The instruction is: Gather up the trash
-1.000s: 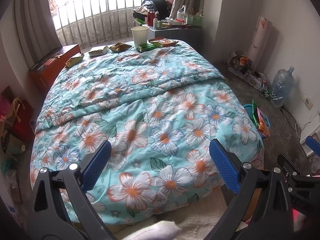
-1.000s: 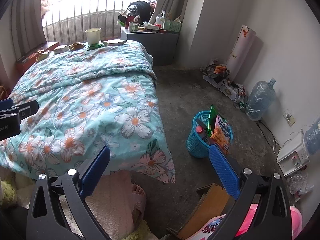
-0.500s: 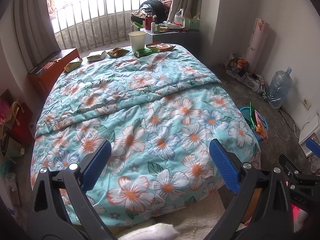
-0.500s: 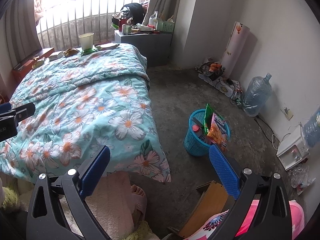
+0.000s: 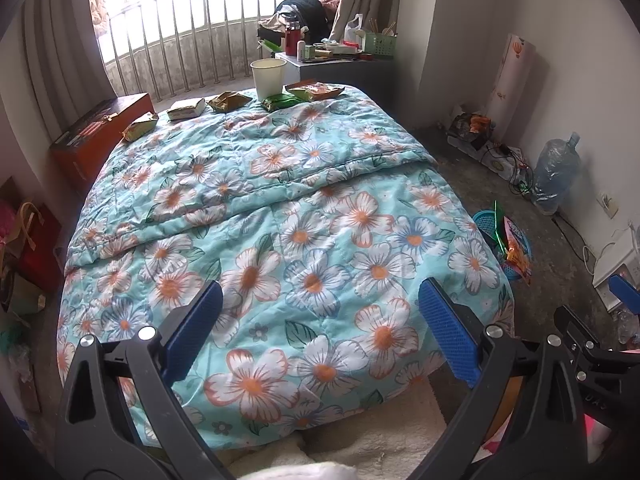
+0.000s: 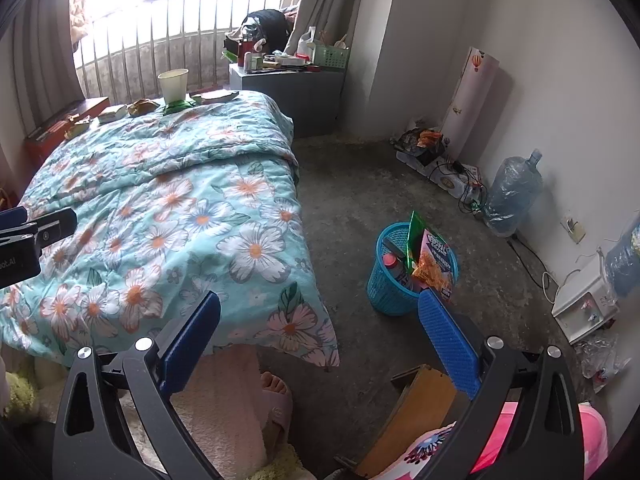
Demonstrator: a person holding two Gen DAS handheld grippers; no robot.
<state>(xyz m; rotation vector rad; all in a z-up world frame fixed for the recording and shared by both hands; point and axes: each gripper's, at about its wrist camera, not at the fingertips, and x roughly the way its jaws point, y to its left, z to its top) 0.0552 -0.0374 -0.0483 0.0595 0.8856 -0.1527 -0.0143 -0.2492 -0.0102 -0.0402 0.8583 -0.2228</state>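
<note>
left gripper (image 5: 320, 324): jaws wide apart, holds nothing
right gripper (image 6: 320, 328): also spread, empty
risk: paper cup (image 5: 268, 79), upper centre, may tip when wrappers (image 5: 228, 101) beside it are taken

Snack wrappers (image 5: 226, 101) — five, maybe — beside paper cup (image 5: 268, 77), bed's far edge.

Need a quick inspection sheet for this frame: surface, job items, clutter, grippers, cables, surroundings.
Surface: floral quilt covers the bed, rumpled fold across the middle.
Job's things: paper cup and several snack wrappers along the far edge; blue basket on the floor already holds packets and a bottle.
Clutter: crowded nightstand; red box beside the bed.
Grippers: left gripper and right gripper both open, empty.
Cables: tangle by the power strip at the wall.
Surroundings: water jug, railed window, concrete floor.
</note>
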